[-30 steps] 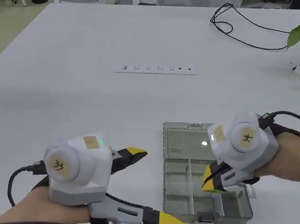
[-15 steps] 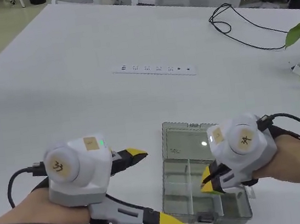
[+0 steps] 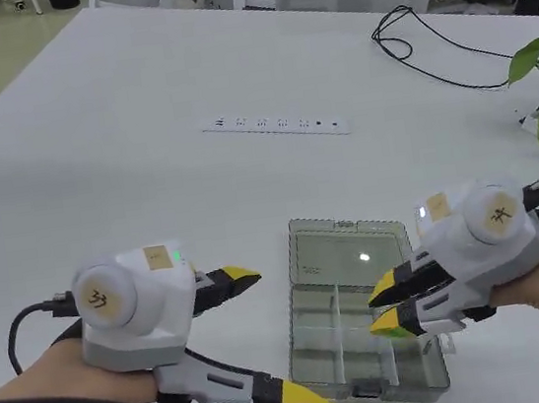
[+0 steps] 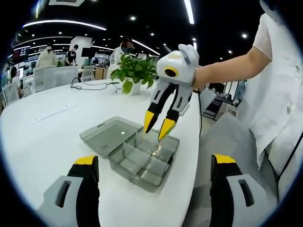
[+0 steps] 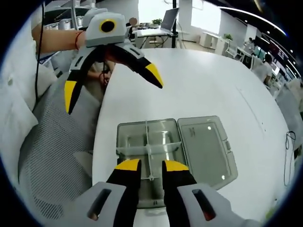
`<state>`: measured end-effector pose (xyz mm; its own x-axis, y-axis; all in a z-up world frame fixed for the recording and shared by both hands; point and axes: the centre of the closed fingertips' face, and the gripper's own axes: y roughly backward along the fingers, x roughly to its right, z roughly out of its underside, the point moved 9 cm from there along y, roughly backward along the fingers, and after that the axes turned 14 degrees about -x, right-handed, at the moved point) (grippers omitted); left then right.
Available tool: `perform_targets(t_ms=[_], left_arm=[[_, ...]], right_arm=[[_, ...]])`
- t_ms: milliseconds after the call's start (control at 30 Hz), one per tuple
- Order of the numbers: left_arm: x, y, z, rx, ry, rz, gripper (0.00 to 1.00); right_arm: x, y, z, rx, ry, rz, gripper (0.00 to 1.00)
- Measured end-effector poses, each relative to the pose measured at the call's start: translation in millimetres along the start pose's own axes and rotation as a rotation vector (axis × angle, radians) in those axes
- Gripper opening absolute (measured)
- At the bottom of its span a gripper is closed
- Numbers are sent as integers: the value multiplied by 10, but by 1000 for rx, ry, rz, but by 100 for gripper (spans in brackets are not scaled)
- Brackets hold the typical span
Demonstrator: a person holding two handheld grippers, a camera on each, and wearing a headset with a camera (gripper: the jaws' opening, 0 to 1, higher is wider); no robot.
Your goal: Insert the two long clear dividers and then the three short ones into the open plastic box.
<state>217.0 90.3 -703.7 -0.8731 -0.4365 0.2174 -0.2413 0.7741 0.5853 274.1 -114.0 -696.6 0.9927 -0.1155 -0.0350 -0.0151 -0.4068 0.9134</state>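
Table: white and broad, seen from above in the head view; everything named below rests on it or hangs over it.
Plastic box: clear and greyish, lying open near the table's near edge, between the two pairs of tongs.
Left tongs: held in the person's left hand just to the left of the plastic box. Their two yellow-tipped jaws are spread wide, one pointing toward the lid and one toward the near corner of the base. In their own view the jaws frame the box from either side, well clear of it.
Right tongs: held in the right hand over the right part of the base, with the tips pointing down and inward. The jaws are a narrow gap apart. In the left gripper view the tips hang just above the compartments, and whether they touch anything cannot be told.
Lid: folded back flat on the table on the far side of the base, with a light spot reflected in it.
Power strip: white and slim, lying crosswise well beyond the box.
Plant: green leaves at the table's right edge.
Cable: black, looped on the far right of the table.
Dividers: clear strips standing in the base, one lengthwise and crossed by another. Their full count cannot be told.
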Motion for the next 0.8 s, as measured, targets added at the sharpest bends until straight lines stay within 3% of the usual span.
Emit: perform_targets(t_ms=[267, 567, 800], left_arm=[[-12, 25, 7, -1, 2, -8, 100], [-16, 48, 24, -13, -10, -12, 100], [-31, 68, 27, -18, -7, -17, 100]], right_arm=[[-6, 276, 225, 41, -67, 24, 30], [-28, 500, 677, -7, -118, 64, 41], [-35, 573, 1077, -66, -163, 71, 47]])
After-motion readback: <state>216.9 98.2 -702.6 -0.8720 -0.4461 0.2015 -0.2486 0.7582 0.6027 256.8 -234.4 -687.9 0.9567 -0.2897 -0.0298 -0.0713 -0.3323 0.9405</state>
